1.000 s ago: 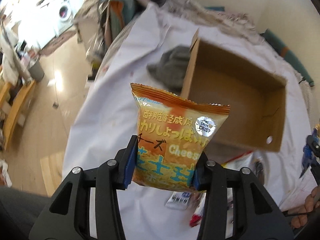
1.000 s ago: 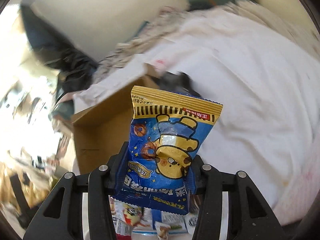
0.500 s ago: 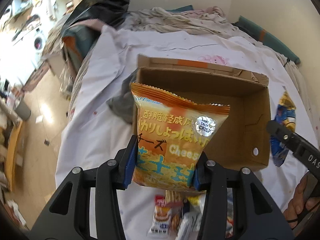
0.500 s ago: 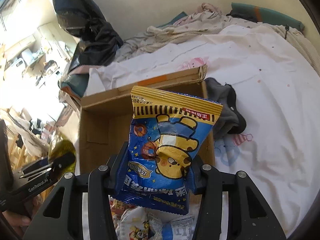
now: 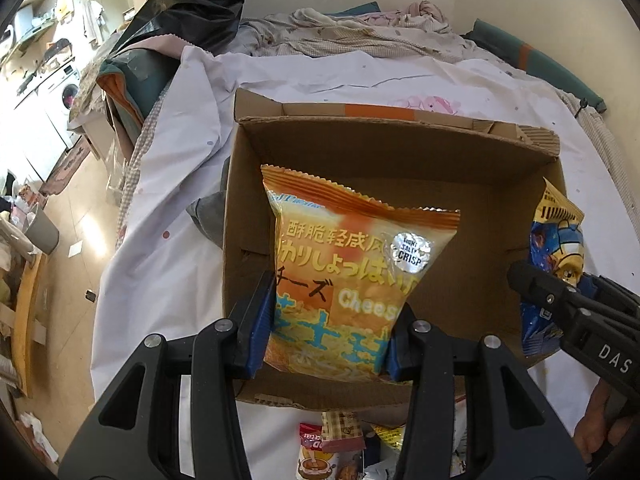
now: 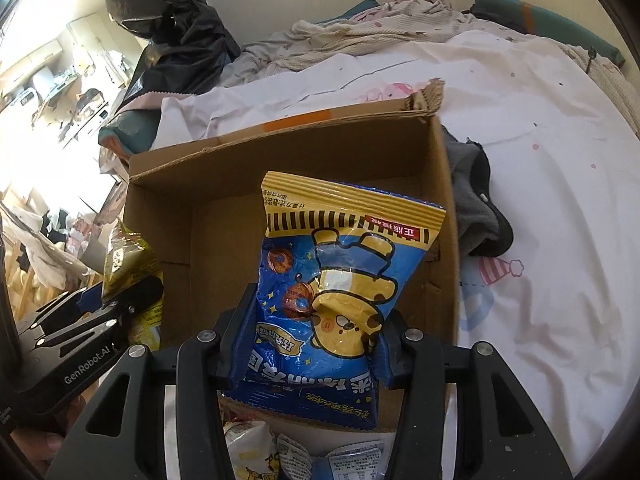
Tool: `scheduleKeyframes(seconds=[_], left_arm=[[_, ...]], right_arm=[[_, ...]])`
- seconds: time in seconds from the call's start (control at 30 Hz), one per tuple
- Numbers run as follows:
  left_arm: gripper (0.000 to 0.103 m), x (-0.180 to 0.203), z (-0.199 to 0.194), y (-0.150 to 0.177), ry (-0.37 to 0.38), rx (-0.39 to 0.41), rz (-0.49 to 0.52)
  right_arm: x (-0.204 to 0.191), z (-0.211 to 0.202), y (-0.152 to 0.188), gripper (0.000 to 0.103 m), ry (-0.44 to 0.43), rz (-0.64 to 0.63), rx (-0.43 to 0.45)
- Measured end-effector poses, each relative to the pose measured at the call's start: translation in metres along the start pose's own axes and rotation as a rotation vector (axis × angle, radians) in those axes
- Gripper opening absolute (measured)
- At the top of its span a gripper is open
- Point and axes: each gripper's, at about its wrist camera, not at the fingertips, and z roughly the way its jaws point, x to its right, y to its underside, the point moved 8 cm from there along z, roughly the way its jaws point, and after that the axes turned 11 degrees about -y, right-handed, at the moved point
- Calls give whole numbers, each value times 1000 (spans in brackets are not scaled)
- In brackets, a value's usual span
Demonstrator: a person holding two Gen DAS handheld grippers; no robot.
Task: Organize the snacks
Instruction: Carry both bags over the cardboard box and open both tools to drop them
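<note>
White bedding [image 5: 320,80] with small coloured spots covers the bed, and an open cardboard box [image 5: 360,148] sits on it as the landmark for everything else. Beyond the box's far wall lies a heap of crumpled laundry [image 5: 360,36], and a black plastic bag [image 5: 192,0] stands past its far left corner. A dark grey garment [image 6: 476,200] lies on the sheet touching the outside of one side wall.

Over the box's open top, the left gripper [image 5: 324,336] is clamped on the lower part of an orange cheese-snack bag [image 5: 352,264], its blue pads pressed against both side edges so the bag stands upright above the near wall and the bare cardboard floor. The right gripper [image 6: 310,344] grips a blue bear-print snack bag [image 6: 332,296] the same way, held upside down with its yellow striped seal pointing toward the far wall; in the left wrist view this bag hangs at the box's right wall, though whether it is inside or just over the rim is hard to judge.

Just outside the near wall, a loose pile of snack packets [image 5: 336,448] lies on the bedding; the fingers hide most of it. To the left of the box, off the bed, a wooden floor [image 5: 72,248] and a washing machine [image 5: 64,84] show in bright light.
</note>
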Motion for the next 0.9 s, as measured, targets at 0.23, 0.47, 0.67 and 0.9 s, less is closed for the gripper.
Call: scheduleKeyframes(seconds=[0.23, 0.47, 0.67, 0.9], left_arm=[[41, -1, 3, 0, 3, -25, -13], [41, 2, 5, 3, 6, -38, -5], [53, 2, 6, 5, 17, -47, -4], [85, 2, -3, 2, 28, -6, -11]], right_arm=[[2, 8, 2, 53, 1, 19, -24], [0, 9, 3, 53, -6, 19, -30], [-2, 8, 3, 53, -4, 17, -20], [-4, 2, -1, 66, -26, 28, 10]])
